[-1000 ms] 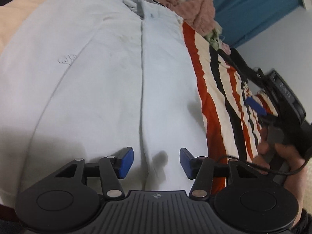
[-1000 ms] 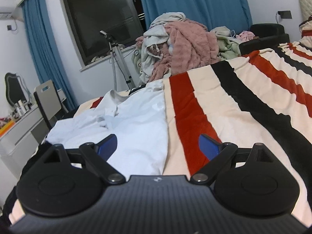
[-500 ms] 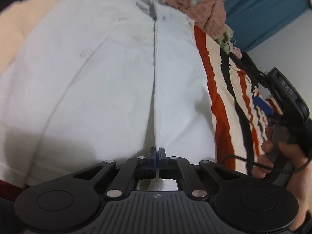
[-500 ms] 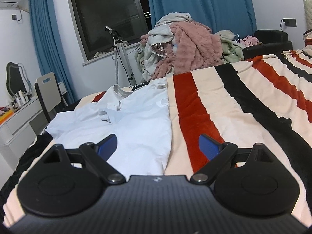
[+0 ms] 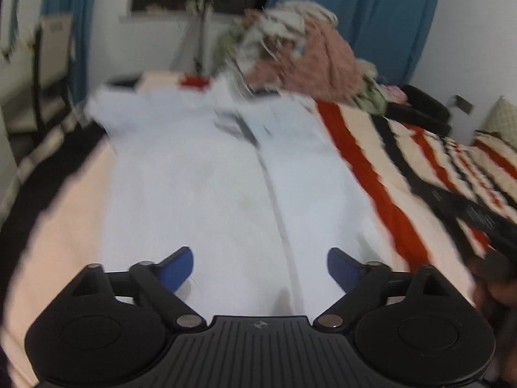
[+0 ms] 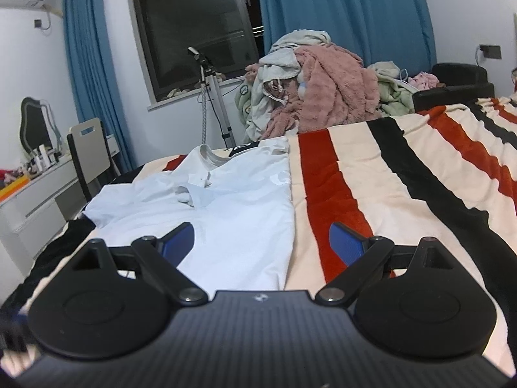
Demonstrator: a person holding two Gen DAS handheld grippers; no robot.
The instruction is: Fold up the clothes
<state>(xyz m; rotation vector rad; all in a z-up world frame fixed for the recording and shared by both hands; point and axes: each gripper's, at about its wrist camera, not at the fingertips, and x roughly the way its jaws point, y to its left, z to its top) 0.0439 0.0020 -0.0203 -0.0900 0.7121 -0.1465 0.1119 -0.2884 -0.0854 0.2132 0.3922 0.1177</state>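
A white polo shirt (image 5: 206, 194) lies flat on the striped bed blanket (image 5: 381, 174), collar at the far end. The left wrist view is blurred by motion. My left gripper (image 5: 260, 266) hangs above the shirt's near hem with its jaws opening wide; only the shirt lying below shows in the gap, and neither pad touches it. In the right wrist view the same shirt (image 6: 226, 207) lies left of centre. My right gripper (image 6: 261, 242) stands open over the shirt's right edge and the blanket (image 6: 371, 174), holding nothing.
A heap of unfolded clothes (image 6: 310, 93) with a pink fleece sits beyond the bed's far end. A tripod (image 6: 213, 97) stands by the dark window. A chair (image 6: 90, 152) and white dresser (image 6: 38, 194) are at the left. A black sofa (image 6: 458, 80) is at the far right.
The left gripper closed on the shirt's centre fold near the hem half a second ago, then let go, opened wide and rose, tilting up toward the room. The right gripper stayed open and still.
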